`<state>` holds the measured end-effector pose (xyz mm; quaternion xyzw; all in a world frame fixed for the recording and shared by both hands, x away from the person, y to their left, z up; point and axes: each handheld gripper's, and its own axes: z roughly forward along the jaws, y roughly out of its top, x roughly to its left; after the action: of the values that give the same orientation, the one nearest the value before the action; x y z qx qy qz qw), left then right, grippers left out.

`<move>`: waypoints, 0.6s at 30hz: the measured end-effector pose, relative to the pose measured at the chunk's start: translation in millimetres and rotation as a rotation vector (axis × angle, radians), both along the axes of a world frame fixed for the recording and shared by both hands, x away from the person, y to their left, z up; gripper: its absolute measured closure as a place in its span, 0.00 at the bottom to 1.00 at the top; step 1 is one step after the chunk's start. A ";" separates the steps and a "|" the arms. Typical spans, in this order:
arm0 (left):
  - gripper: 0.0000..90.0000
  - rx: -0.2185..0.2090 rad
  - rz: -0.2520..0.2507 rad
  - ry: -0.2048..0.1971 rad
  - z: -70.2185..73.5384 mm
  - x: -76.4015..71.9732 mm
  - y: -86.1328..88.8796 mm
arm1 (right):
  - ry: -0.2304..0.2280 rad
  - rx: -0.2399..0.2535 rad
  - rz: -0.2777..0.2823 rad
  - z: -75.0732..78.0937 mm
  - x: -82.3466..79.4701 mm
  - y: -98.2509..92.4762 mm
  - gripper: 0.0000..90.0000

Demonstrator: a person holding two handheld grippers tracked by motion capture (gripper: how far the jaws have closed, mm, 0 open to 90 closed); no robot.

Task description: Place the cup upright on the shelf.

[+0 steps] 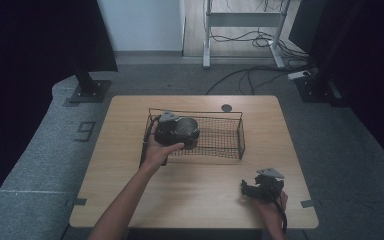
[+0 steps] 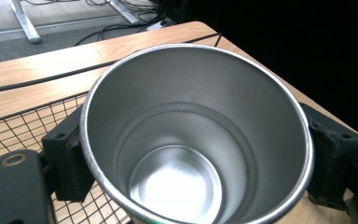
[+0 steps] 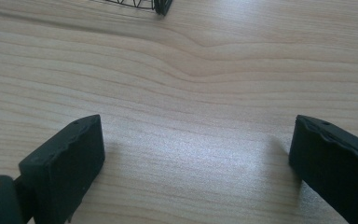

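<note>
A shiny steel cup [image 1: 185, 128] sits clamped between the jaws of my left gripper [image 1: 172, 131], inside the left end of a black wire basket [image 1: 220, 137]. Seen from the left gripper view, the cup [image 2: 196, 135] is empty and its mouth faces the camera, with a jaw pressed against each side and the basket mesh [image 2: 18, 126] below it. My right gripper [image 1: 260, 189] rests low over the table near the front right, and its jaws stand wide apart above bare wood [image 3: 191, 140] with nothing between them.
The wooden table [image 1: 130, 185] has free room in front of the basket and to its left. A round grommet [image 1: 226, 107] sits at the back edge. Beyond the table are a monitor stand base [image 1: 87, 90], desk legs and floor cables [image 1: 260, 70].
</note>
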<state>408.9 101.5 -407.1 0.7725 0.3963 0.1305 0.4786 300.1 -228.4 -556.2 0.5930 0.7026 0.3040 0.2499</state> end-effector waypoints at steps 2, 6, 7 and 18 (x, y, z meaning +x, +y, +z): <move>0.16 0.003 0.005 -0.001 -0.8 2.5 -0.2 | 0.000 0.000 0.000 0.0 0.0 0.0 0.04; 0.16 0.007 0.027 -0.002 -3.9 8.3 1.4 | 0.000 0.000 0.000 0.0 0.0 0.0 0.04; 0.16 0.009 0.033 0.001 -4.8 9.7 1.9 | 0.000 0.000 0.000 0.0 0.0 0.0 0.04; 0.16 0.018 0.048 0.014 -11.7 18.3 1.6 | 0.001 0.000 0.000 0.1 -0.1 0.0 0.04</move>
<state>427.2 103.1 -418.8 0.7679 0.4169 0.1401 0.4658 300.0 -228.3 -556.1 0.5931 0.7027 0.3037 0.2494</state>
